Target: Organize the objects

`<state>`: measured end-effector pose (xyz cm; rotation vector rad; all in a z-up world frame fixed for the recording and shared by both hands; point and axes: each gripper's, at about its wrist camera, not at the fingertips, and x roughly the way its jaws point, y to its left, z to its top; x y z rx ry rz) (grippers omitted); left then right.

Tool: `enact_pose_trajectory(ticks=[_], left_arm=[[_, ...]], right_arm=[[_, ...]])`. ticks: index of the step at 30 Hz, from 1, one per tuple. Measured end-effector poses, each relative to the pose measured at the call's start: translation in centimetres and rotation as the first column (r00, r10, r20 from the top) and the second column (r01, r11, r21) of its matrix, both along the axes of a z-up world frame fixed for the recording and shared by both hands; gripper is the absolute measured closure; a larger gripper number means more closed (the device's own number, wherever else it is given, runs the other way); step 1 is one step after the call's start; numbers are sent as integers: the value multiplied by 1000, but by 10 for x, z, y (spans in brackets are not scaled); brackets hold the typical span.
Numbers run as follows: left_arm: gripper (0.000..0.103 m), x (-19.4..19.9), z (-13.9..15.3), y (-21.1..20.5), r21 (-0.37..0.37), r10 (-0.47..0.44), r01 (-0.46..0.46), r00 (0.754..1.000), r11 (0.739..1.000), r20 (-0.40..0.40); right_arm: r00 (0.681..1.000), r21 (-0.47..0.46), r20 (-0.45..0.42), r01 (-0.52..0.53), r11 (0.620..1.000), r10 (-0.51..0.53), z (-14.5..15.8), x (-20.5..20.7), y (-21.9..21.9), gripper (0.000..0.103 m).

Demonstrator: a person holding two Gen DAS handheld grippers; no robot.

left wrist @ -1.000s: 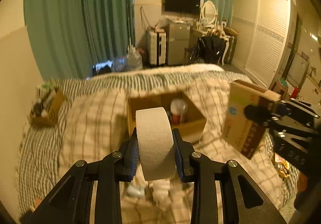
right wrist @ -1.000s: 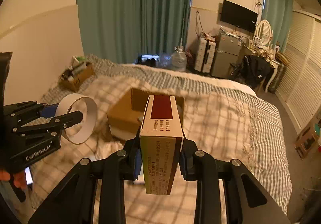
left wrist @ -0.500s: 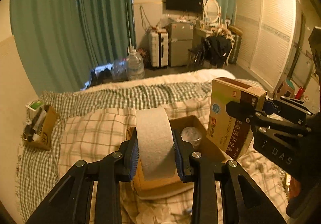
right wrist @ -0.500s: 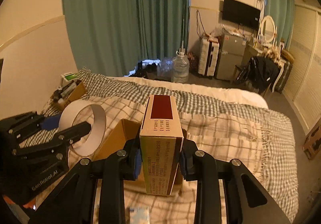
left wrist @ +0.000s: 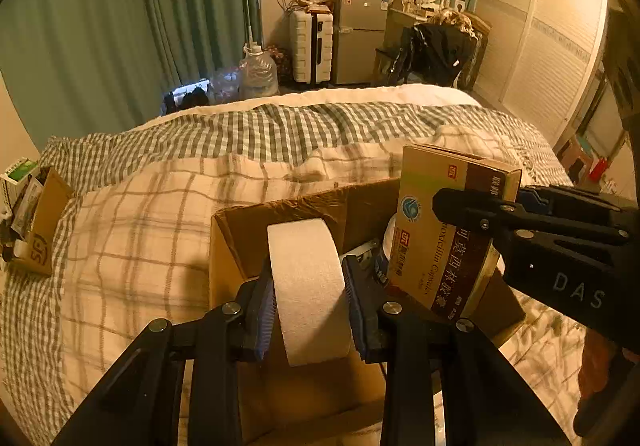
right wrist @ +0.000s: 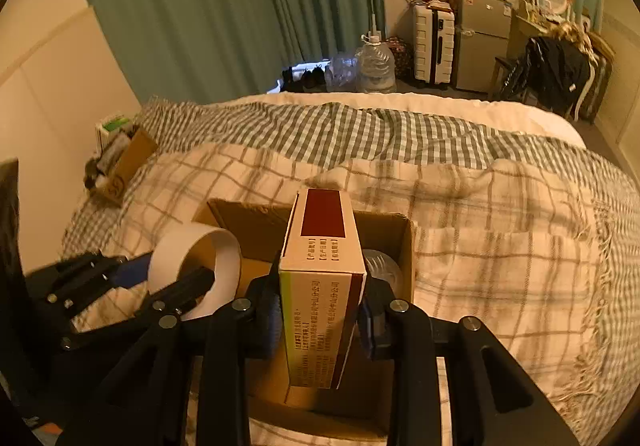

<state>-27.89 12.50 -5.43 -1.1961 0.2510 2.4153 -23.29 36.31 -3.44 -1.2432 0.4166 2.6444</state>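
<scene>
My left gripper (left wrist: pixel 308 286) is shut on a white tape roll (left wrist: pixel 308 290), held upright over the left half of an open cardboard box (left wrist: pixel 236 230) on the bed. My right gripper (right wrist: pixel 322 294) is shut on a medicine carton (right wrist: pixel 320 278) with a dark red panel, held over the same cardboard box (right wrist: pixel 248 218). The carton (left wrist: pixel 444 230) also shows in the left wrist view, just right of the tape roll. The tape roll (right wrist: pixel 196 270) and left gripper (right wrist: pixel 152 286) show at the left of the right wrist view. A clear round-lidded container (right wrist: pixel 382 270) lies inside the box, mostly hidden.
The box sits on a checked blanket (left wrist: pixel 140 214) on a bed. A small cardboard holder with packets (left wrist: pixel 36 214) stands at the bed's far left edge by the wall. Beyond the bed are water bottles (left wrist: pixel 258 74), a suitcase (left wrist: pixel 310 46) and a small fridge (left wrist: pixel 360 38).
Both grippers have moved forward and down towards the cardboard box, which now looms larger right under them. Each still holds its object, and they are closer together.
</scene>
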Motion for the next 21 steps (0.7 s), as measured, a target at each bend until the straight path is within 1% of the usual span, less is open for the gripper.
enact_pose_trajectory(ticks=[2,4,5,7,8,10,11,13,17,21], left_arm=[[65,2,3,-3,4,2,-2,1000,1000,12],[40,7,9,-6,-3,-6,6,1000,1000,8],[36,11,15,-5,-14,2,-2,1000,1000,-16],[25,19,24,-11,-22,5,-6,999,1000,-41],[24,24,30,-13,-22,6,-7,999,1000,-47],[21,38,46,-20,-14,11,-12,998,1000,-58],[19,43,52,-22,-12,16,-16,998,1000,-62],[9,57,69,-29,-1,26,-26,996,1000,-86],[8,94,106,-50,21,43,-40,986,999,-162],[5,125,132,-68,40,64,-57,978,998,-200]], right_arm=[[1000,22,5,13,1000,-13,3,2,-2,67],[1000,40,-9,25,999,-25,15,8,-6,48],[999,44,-19,33,998,-33,22,13,-6,45],[998,56,-45,49,997,-46,44,24,-9,38],[997,65,-55,56,996,-53,52,29,-10,36],[994,89,-80,75,993,-68,73,43,-14,26],[993,106,-92,83,991,-74,85,51,-17,24],[991,141,-113,91,986,-75,105,68,-25,19],[987,196,-139,108,975,-82,140,106,-45,18],[982,228,-171,119,966,-81,168,145,-64,18]])
